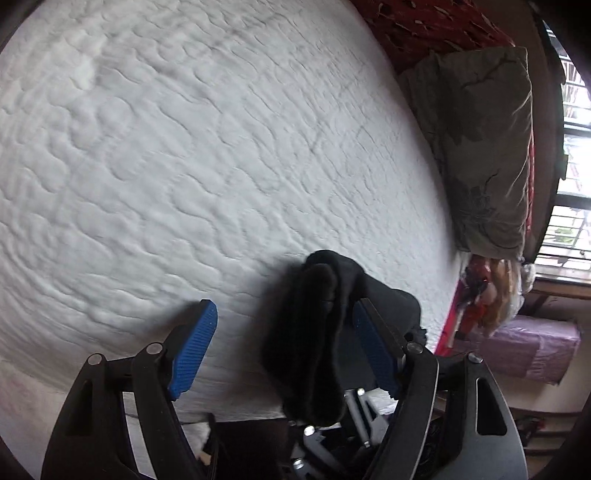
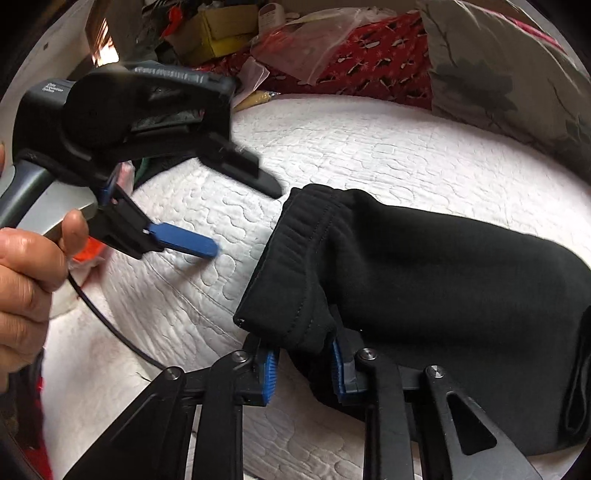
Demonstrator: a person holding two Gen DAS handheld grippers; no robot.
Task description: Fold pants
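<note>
Black fleece pants (image 2: 424,280), bunched and partly folded, lie on the white quilted bedspread (image 2: 369,155), waistband end toward the right gripper. Far end runs off the right edge of the right wrist view, so the legs are cut off and the total fold state is unclear.

Right gripper (image 2: 304,369): blue ribbed pads (image 2: 269,373) sit close on either side of a hanging corner of the waistband; cloth fills the gap and covers the pad tips. Looks pinched on the pants, though actual contact on the right pad is hidden by fabric.

Left gripper (image 1: 284,350): fingers spread wide. Black fabric hangs between them, draped against the right-side blue pad (image 1: 373,354); the left-side pad is apart from it, bare over the bedspread. Not clamped. In the right wrist view the same left gripper (image 2: 243,221) is blurred by motion, held over the bedspread just beside the waistband, not touching it there; one blue finger shows clearly, the other is dark and smeared. The person's bare left hand (image 2: 26,288) grips its handle, cut by the frame edge.

Grey leaf-print pillow (image 1: 484,147) and red patterned fabric (image 2: 369,59) lie at the bed's far side. Clutter behind, incl. a yellow cardboard box (image 2: 221,33), is too blurred to sort. Window bars at the edge of the left view are overexposed.
</note>
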